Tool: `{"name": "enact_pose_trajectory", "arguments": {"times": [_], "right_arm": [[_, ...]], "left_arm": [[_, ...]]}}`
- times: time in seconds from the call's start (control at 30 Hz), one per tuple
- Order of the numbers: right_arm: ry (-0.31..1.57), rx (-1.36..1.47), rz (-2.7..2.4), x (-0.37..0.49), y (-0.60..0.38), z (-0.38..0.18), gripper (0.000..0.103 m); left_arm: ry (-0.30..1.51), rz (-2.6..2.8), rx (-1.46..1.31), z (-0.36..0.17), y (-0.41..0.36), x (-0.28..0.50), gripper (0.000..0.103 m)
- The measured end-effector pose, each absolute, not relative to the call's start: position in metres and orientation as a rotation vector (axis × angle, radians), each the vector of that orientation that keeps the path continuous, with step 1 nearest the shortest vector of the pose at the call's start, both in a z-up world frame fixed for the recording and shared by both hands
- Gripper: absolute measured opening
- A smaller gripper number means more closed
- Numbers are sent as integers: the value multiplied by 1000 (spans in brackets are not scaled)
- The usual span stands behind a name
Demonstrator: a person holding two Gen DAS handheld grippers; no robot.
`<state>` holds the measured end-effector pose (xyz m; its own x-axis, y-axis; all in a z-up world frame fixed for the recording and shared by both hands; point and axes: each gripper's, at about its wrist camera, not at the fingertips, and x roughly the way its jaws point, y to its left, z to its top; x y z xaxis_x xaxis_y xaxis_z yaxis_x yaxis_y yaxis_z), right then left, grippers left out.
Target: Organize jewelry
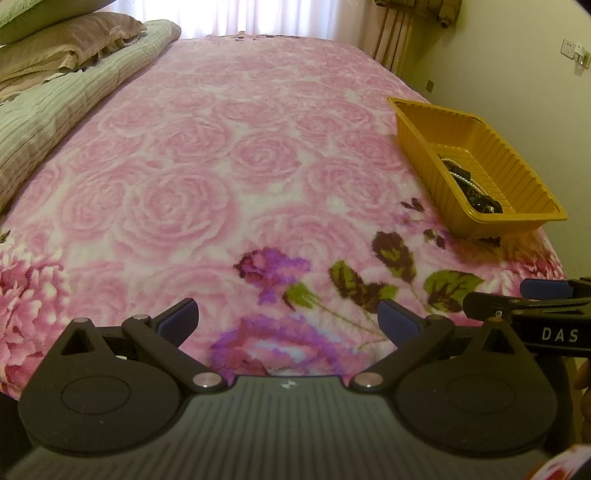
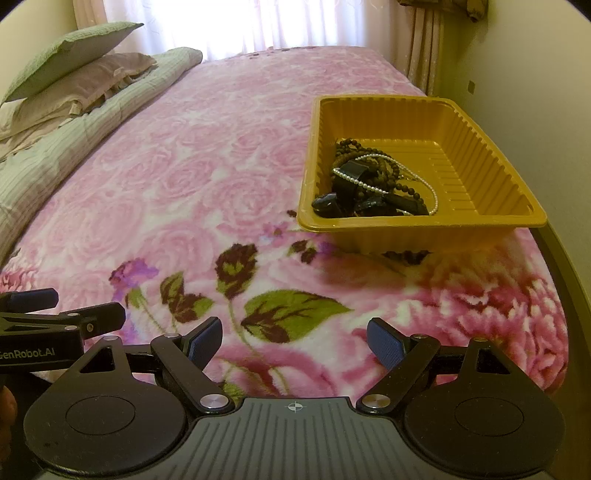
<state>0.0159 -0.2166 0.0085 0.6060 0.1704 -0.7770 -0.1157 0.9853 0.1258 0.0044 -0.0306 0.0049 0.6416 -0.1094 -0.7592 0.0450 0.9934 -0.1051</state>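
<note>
Hovering low over a bed, 2 hand-held tools fill the bottom of both views, each spread wide with nothing between its blue pads. In the right wrist view the right tool (image 2: 294, 341) sits at bottom centre above a pink floral blanket (image 2: 207, 192), and the left tool (image 2: 44, 314) pokes in at the lower left edge. In the left wrist view the left tool sits at bottom centre and the right tool shows at the lower right edge.

Beyond them, the yellow tray (image 2: 480, 147) rests on the blanket at the upper right of the right wrist view, its long side running away from the camera. A jewelry pile (image 2: 373, 184) of dark beads, a pearl strand and black pieces lies in the tray's near left corner.

Judging from both views, the right tool is nearer the tray; from the left tool the tray lies far off to the right.

Farthest back, pillows (image 2: 70, 62) sit at upper left before a bright curtain (image 2: 258, 22).
</note>
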Motion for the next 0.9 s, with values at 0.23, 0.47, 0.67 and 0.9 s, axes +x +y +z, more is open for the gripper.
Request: {"name": "enact_pose_trajectory", "arguments": {"times": [0.23, 0.47, 0.67, 0.9], "right_arm": [[905, 66, 164, 16, -217, 8, 85], [906, 69, 164, 16, -217, 8, 85], [905, 69, 161, 16, -218, 8, 85], [906, 68, 162, 16, -218, 8, 85]], "left_arm": [[870, -87, -76, 5, -31, 4, 103], [867, -87, -70, 5, -31, 4, 103], [863, -89, -69, 6, -32, 4, 103], [863, -91, -68, 5, -31, 4, 103]]}}
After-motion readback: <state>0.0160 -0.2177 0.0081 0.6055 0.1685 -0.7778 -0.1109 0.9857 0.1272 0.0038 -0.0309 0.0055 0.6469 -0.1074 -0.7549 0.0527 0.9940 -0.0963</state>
